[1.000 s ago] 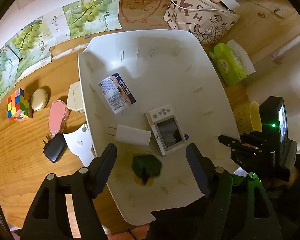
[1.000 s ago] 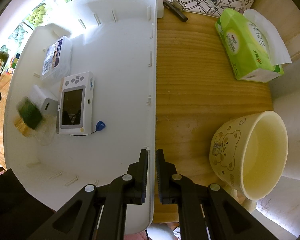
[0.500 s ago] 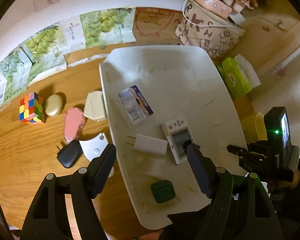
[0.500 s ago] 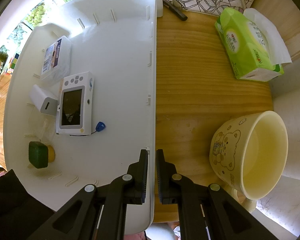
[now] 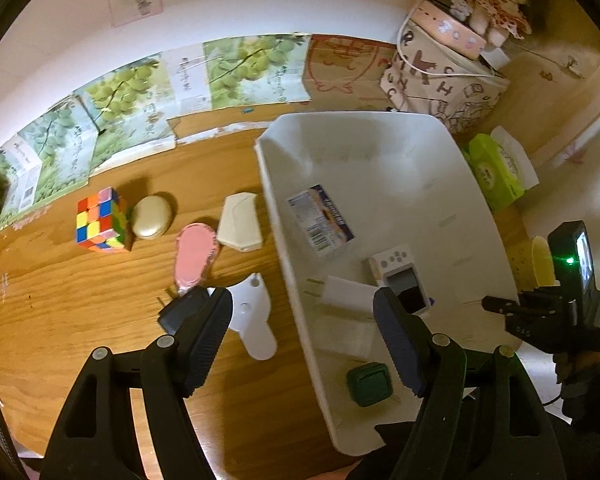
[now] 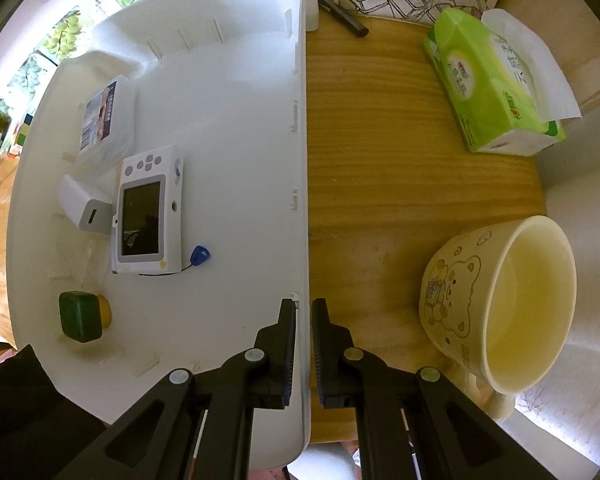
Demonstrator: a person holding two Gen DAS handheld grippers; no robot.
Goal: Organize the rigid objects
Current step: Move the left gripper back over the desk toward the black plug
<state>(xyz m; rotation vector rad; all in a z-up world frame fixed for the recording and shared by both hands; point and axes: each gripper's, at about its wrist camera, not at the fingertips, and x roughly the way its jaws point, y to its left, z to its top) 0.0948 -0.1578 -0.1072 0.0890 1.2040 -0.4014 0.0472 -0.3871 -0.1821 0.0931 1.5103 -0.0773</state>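
My left gripper (image 5: 302,304) hangs open and empty over the left wall of the white tray (image 5: 380,152). In the tray lie a green box (image 5: 369,384), a white charger (image 5: 348,294), a small white camera (image 5: 400,280) and a labelled card box (image 5: 320,220). On the wood to the left lie a colour cube (image 5: 100,220), a gold oval case (image 5: 152,216), a pink case (image 5: 194,256), a beige box (image 5: 240,222), a black charger (image 5: 180,312) and a flat white piece (image 5: 254,328). My right gripper (image 6: 304,312) is shut on the tray's right rim (image 6: 300,120).
A bear mug (image 6: 500,312) stands right of the tray, close to my right gripper. Behind it lies a green tissue pack (image 6: 492,80), with a black pen (image 6: 344,16) and a patterned bag (image 5: 440,80) at the back. Grape-print cartons (image 5: 140,100) line the wall.
The green box went from between my left fingers to lying at the tray's near end. My left gripper then drew left, off the tray's middle. The right gripper has not moved.
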